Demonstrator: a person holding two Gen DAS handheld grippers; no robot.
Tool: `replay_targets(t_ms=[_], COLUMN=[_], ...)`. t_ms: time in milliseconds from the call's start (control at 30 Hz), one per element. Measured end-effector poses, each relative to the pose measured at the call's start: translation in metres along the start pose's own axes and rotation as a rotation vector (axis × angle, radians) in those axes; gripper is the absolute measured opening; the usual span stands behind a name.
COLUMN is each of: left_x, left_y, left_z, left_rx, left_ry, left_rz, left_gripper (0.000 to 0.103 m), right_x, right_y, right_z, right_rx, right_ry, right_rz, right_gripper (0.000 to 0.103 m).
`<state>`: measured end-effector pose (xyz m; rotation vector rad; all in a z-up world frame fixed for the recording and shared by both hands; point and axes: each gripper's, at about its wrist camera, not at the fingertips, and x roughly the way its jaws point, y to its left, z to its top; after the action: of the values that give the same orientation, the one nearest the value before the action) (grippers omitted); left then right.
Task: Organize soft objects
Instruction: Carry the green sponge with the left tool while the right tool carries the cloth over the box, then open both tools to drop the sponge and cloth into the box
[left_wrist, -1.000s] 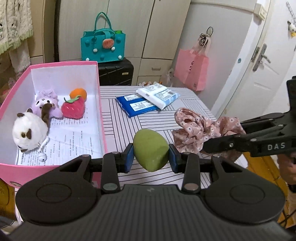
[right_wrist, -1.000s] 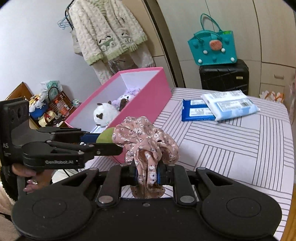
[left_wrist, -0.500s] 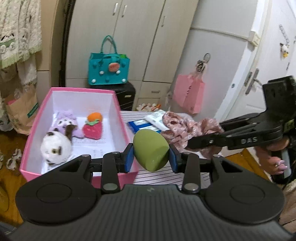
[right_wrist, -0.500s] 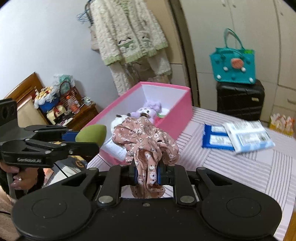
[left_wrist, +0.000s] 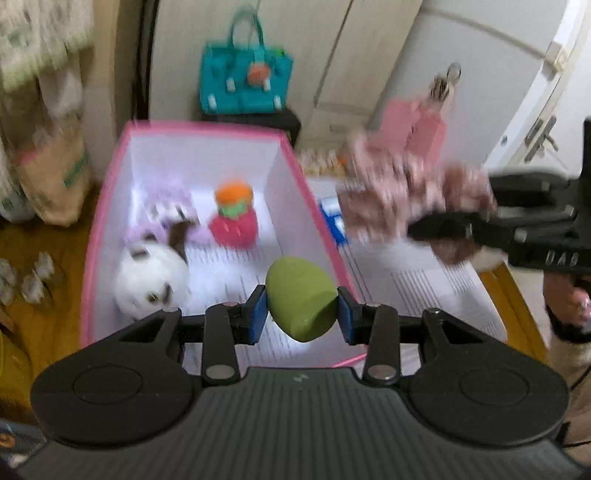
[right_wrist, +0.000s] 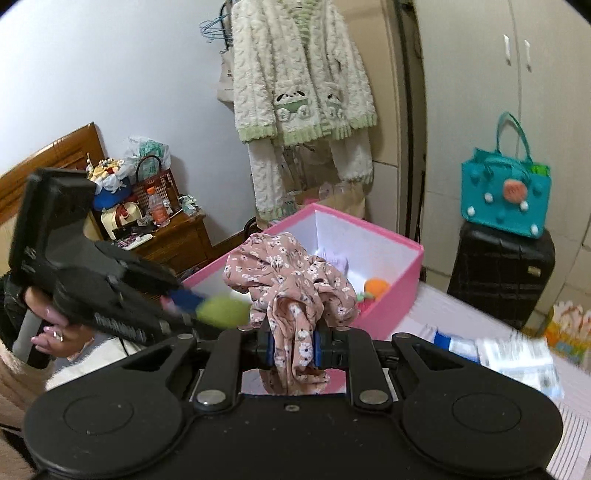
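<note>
A smooth green egg-shaped sponge hangs pinched at its sides above the near end of the pink box. A crumpled pink floral cloth is held bunched in the air just beside the box's right wall. Inside the box, toward its far end, lie a white plush, a lilac plush and a red strawberry toy.
</note>
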<state>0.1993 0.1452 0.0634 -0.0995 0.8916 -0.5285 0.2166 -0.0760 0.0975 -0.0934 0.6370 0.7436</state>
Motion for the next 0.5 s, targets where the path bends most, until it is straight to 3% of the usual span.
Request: replay_targets(t_ms=[200, 333, 500], left_x=[0.044, 0.053, 0.059], left_y=[0.024, 0.033, 0.043], left_z=[0.006, 0.012, 0.021], left_rx=[-0.028, -0.024, -0.047], left_ry=[0.125, 0.121, 0.128], left_rz=[0.051, 0.125, 0.123], left_gripper=[0.038, 0.04, 0.04], right_x=[0.039, 0.062, 0.088], right_y=[-0.004, -0.005, -0.006], right_z=[0.013, 0.016, 0.02], right_rx=[-0.086, -0.121, -0.186], right_ry=[0.01, 0.063, 0.122], right_rz=[0.0, 0.012, 0.005], right_gripper=[0.022, 0.022, 0.022])
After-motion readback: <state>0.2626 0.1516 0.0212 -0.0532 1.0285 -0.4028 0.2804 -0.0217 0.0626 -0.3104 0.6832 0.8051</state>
